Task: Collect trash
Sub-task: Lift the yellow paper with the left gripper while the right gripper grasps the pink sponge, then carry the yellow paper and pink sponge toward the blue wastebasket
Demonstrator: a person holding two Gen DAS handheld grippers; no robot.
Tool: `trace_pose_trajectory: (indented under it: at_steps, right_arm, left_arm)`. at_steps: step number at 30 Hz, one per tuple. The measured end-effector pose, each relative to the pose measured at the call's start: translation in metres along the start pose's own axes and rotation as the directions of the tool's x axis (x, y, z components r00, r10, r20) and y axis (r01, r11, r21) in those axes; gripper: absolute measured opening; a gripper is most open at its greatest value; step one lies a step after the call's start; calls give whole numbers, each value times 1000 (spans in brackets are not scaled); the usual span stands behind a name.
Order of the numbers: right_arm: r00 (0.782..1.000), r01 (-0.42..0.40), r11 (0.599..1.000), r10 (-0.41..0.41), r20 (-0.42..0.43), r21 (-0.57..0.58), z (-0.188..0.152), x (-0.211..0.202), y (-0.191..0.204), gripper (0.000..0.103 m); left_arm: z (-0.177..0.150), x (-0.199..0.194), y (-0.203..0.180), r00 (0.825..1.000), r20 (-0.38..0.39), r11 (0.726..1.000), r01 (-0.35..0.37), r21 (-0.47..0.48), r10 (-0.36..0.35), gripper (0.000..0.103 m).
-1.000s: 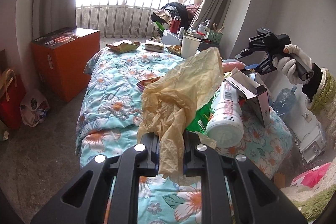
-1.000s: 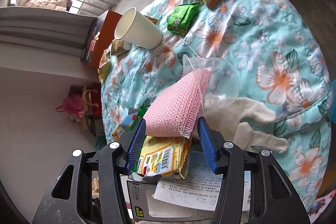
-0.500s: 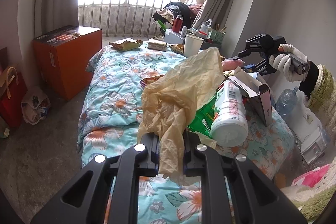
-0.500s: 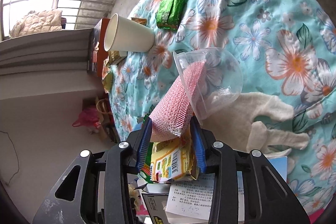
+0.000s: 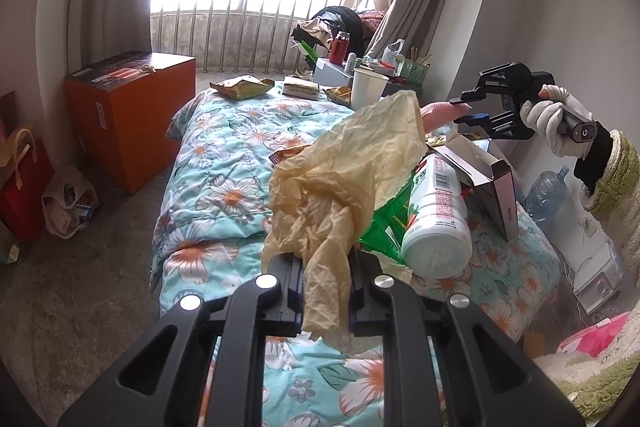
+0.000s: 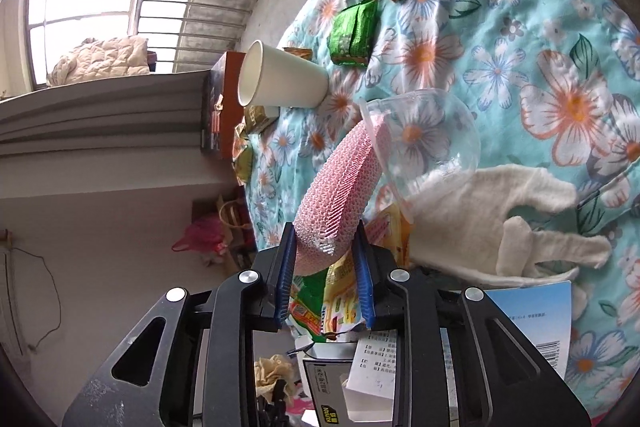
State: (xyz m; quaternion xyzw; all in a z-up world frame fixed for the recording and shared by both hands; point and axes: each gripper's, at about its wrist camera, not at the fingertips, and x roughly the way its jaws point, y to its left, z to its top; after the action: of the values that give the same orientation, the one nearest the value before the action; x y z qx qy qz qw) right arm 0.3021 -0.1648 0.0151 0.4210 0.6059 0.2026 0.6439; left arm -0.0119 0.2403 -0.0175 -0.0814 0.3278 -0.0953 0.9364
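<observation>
Black hand-held gripper point(image 6: 326, 267) frames carry silver screws and blue finger pads point(image 6: 285, 279). The person wears a white glove point(image 5: 548, 111), dark cuff, and seemingly fuzzy green sleeve point(image 5: 616, 171).

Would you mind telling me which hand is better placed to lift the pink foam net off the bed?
The right. Its right gripper has just been closing, with the pink foam net between its pads. The left gripper is already shut on the crumpled yellow bag, well short of the net.
</observation>
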Motion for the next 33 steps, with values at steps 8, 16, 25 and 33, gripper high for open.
trace_pose_trajectory:
  at_steps: [8, 16, 25, 33]
  right_arm:
    - [988, -142, 987, 146, 44, -78, -23, -43, 14, 25]
    - [967, -225, 956, 242, 76, -188, -56, -82, 25, 24]
    - [944, -286, 924, 317, 92, -253, -84, -81, 45, 24]
    - [935, -316, 915, 345, 80, -253, -99, -83, 40, 24]
  left_arm:
    - [2, -12, -2, 999, 42, 1000, -1, 2, 1, 14]
    - [11, -33, -5, 994, 109, 1000, -11, -11, 12, 14]
    - [30, -56, -16, 979, 206, 1000, -5, 8, 3, 14]
    - [53, -65, -34, 968, 249, 998, 25, 49, -36, 14]
